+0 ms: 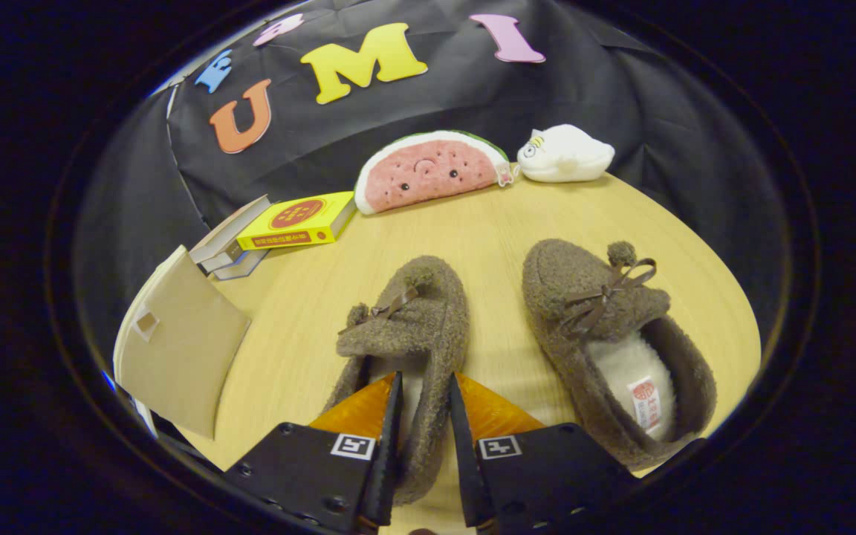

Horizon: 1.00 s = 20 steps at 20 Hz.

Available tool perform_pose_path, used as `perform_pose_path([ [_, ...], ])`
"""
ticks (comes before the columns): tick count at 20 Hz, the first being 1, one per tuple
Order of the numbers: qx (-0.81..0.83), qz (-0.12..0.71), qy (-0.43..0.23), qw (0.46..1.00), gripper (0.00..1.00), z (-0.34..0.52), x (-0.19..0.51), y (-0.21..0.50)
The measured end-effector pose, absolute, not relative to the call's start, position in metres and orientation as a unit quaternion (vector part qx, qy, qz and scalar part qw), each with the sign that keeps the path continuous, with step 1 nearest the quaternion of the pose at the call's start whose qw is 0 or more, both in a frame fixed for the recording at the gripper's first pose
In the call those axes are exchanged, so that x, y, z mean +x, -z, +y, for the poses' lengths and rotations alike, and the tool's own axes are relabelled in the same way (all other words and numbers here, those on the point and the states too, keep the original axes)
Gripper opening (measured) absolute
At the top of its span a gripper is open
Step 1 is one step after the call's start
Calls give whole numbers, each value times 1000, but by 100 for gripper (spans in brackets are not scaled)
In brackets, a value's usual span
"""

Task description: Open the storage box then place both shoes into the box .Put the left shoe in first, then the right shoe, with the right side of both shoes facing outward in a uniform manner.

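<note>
The jaws, angled down toward the pale wooden tabletop, pinch the side wall of the left fuzzy brown slipper; its mate lies beside them; the beige lidded storage box sits opposite.

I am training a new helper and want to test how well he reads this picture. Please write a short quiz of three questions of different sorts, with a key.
1. True or false: the hand-held gripper has its fingers on either side of the left shoe's side wall.
2. Which thing lies nearest the watermelon toy? A) white plush toy B) box lid C) right shoe
3. Fill in: the yellow book lies on the ____, beside a stack of books.

Key: 1 true. 2 A. 3 table.
</note>
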<state>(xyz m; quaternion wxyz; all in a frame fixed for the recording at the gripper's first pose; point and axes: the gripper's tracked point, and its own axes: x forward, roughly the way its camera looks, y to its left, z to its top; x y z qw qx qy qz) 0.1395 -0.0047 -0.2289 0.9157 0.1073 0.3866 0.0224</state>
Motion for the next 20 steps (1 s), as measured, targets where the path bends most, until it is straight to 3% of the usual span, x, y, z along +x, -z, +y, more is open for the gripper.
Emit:
perform_pose_path([
  [3,154,385,-29,909,6,0,137,224],
  [4,167,387,-30,906,0,4,133,223],
  [10,239,384,-65,890,0,44,111,197],
  [20,267,305,-153,901,0,213,113,38],
])
